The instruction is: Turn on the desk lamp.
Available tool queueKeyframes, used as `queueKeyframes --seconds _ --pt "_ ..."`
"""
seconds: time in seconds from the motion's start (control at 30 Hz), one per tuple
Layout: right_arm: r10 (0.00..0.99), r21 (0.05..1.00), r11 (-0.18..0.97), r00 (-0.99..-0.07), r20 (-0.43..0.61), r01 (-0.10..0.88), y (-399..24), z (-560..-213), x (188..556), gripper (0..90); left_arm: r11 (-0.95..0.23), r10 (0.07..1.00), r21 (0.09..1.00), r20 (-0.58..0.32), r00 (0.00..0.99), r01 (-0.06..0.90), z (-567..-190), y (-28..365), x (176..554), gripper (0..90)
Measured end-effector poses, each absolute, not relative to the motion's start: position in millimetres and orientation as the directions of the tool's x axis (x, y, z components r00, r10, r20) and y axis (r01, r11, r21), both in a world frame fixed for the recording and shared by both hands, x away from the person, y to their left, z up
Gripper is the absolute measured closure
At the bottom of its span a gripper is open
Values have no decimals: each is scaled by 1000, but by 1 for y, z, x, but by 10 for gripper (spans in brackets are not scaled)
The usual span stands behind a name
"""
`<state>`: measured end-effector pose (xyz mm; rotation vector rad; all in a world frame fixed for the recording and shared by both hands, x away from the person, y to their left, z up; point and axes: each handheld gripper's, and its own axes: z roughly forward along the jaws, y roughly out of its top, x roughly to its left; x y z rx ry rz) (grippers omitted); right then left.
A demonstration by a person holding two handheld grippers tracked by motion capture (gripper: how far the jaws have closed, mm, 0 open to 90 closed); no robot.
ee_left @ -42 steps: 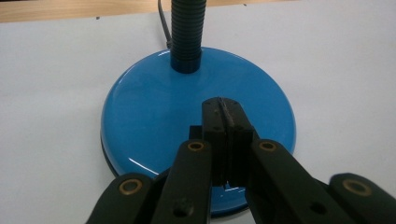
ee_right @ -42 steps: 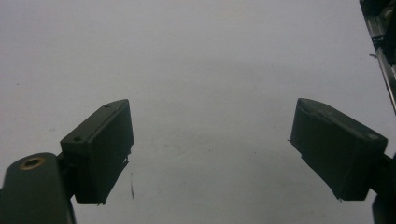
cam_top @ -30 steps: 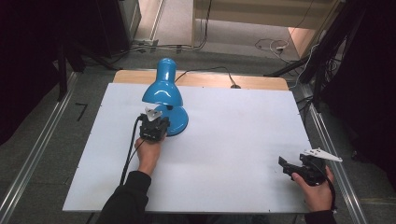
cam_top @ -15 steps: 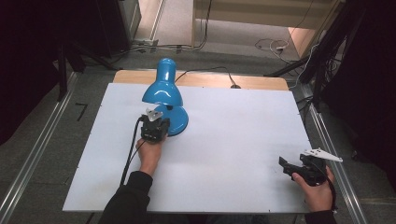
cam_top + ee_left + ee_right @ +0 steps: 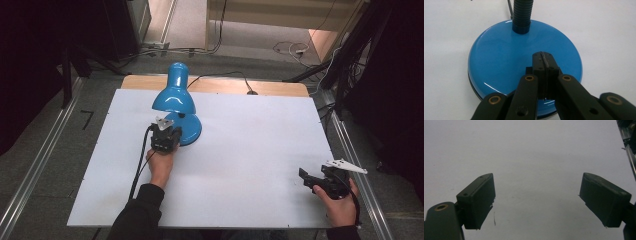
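A blue desk lamp [image 5: 175, 95] stands at the back left of the white table top [image 5: 250, 150], its shade tilted down over its round base [image 5: 191, 131]. My left gripper [image 5: 169, 131] is shut, and its tips sit over the near part of the base. In the left gripper view the closed fingertips [image 5: 543, 56] lie on or just above the glossy blue base [image 5: 504, 57], below the ribbed black neck [image 5: 522, 12]; nothing is between them. My right gripper [image 5: 307, 179] hovers open near the table's front right corner, with bare white surface between its pads [image 5: 477, 200].
The lamp's black cable [image 5: 220, 77] runs back over a wooden strip [image 5: 270, 87] at the table's far edge. Metal rails [image 5: 350, 150] flank both sides of the table. Dark stands and loose cables stand on the floor beyond.
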<state>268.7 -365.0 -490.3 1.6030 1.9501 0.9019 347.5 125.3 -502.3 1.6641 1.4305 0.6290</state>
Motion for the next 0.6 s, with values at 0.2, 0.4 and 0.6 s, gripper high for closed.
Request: queueKeyframes --seconds 0.2,0.4,0.6 --pt "975 728 106 -216 59 677 -365 -490 269 120 -4 965 839 -139 222 543 -503 125 347 900" --pt "975 728 102 -215 63 678 -365 -490 268 120 -5 966 840 -136 220 543 -503 125 346 900" --pt "974 729 105 -218 62 676 -365 -490 268 120 -4 966 841 -137 221 541 -503 125 345 900"
